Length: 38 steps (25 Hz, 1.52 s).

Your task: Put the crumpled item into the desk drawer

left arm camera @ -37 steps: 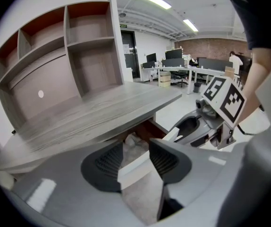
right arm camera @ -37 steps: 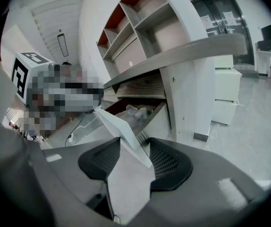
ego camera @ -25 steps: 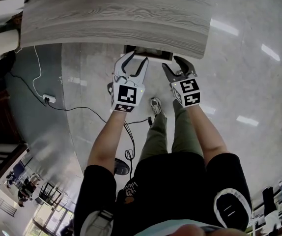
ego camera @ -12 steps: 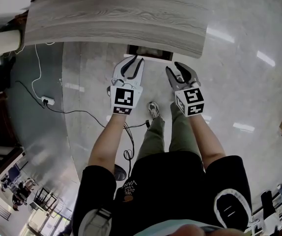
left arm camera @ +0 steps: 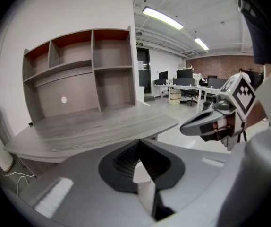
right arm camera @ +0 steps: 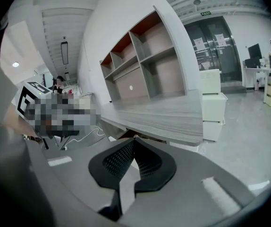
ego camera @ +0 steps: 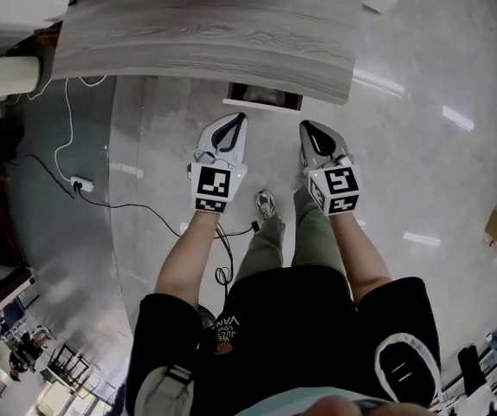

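Note:
The grey wood desk [ego camera: 205, 33] fills the top of the head view. The drawer [ego camera: 264, 96] sticks out a little from under its front edge, and what lies inside cannot be made out. No crumpled item shows in any view. My left gripper [ego camera: 237, 118] hangs over the floor just short of the drawer, its jaws shut with nothing between them. My right gripper [ego camera: 306, 126] is beside it, also shut and empty. In the left gripper view the shut left gripper [left arm camera: 138, 143] points at the desk [left arm camera: 93, 126], with the right gripper [left arm camera: 206, 124] beside it. The right gripper view shows its own gripper [right arm camera: 134, 138] closed.
A shelf unit [left arm camera: 79, 74] stands on the back of the desk. A power strip [ego camera: 80, 183] with cables lies on the floor at the left. A white cabinet [right arm camera: 213, 103] stands past the desk's right end. The person's shoe [ego camera: 267, 204] is below the grippers.
Both grippers' jaws have gone from wide open to shut. Both have drawn back from the drawer and the desk edge toward the person.

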Each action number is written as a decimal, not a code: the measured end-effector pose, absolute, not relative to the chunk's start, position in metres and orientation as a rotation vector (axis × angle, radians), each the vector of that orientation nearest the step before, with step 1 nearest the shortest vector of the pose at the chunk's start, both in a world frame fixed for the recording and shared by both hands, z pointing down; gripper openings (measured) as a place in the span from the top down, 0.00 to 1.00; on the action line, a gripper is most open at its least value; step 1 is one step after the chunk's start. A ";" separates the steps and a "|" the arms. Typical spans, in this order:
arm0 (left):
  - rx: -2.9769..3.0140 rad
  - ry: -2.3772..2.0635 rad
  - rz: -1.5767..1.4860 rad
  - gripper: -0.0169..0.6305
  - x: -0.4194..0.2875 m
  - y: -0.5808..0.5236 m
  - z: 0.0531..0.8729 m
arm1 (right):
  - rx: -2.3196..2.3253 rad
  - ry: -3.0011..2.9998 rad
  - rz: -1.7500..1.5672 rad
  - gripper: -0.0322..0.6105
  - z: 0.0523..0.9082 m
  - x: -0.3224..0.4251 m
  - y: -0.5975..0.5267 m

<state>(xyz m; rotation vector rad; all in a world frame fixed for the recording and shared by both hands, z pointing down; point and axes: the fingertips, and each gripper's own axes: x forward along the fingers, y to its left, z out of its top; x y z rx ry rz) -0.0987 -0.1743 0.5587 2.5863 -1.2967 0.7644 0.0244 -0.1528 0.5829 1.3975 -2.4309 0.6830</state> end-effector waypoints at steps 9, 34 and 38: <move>2.595 -1.323 0.692 0.89 -0.107 -0.145 0.525 | 1.448 -2.445 0.616 0.95 0.539 0.021 -0.131; 2.648 -1.408 0.466 0.89 -0.152 -0.056 0.444 | 1.480 -2.511 0.456 0.95 0.441 -0.007 -0.049; 2.658 -1.436 0.436 0.89 -0.166 -0.041 0.435 | 1.480 -2.534 0.431 0.95 0.426 -0.013 -0.037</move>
